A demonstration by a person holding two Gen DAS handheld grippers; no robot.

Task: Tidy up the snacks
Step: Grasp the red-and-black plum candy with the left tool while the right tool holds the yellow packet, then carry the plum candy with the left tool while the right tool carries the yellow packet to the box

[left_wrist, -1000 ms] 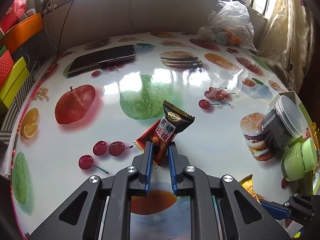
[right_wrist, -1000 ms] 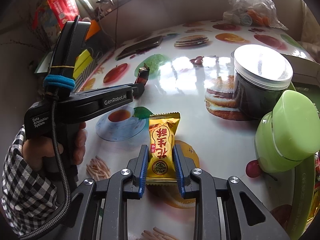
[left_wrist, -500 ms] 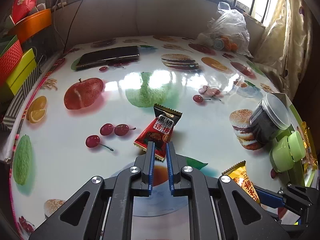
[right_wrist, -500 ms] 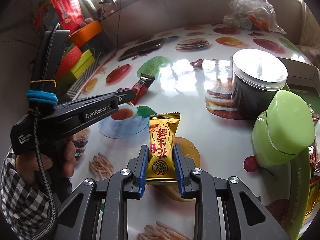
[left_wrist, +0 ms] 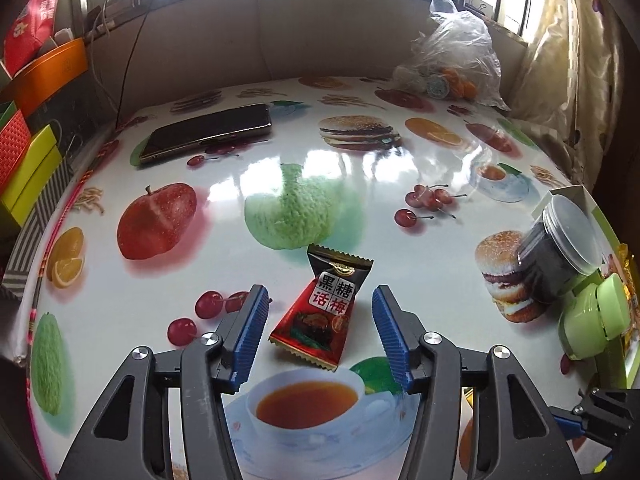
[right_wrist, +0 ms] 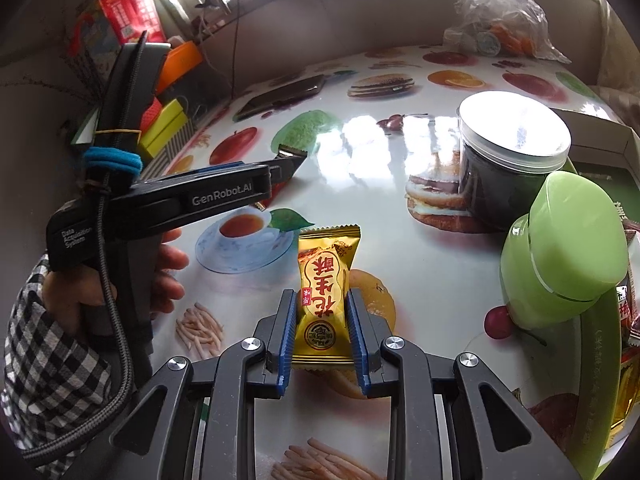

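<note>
- The left gripper stands with its 2 blue-padded fingers spread; its jaws have just been opening, and the red-and-black snack packet lies flat on the table between them, touching neither pad.
- That packet sits just above centre-bottom of the left wrist view, its dark crimped end pointing up the frame, its lower edge just beside the printed teacup.
- In the right wrist view only the packet's dark tip shows past the left gripper's black body; the rest is hidden behind it.
- The right gripper pinches a yellow snack packet between its 2 fingers at lower centre of that frame; the pads press on both long sides, and the packet's bottom edge sits back between the jaws.
- A hand with a checked sleeve grips the left gripper's handle at the left edge; the sleeve is cut off by the frame.
- A dark jar with a clear lid stands at the right, with a pale green container just in front of it, partly covering its base.
- More packets at the right edge are cut off and hard to read.
- A phone lies at upper left and a clear plastic bag at upper right; the bag's contents are blurred.
</note>
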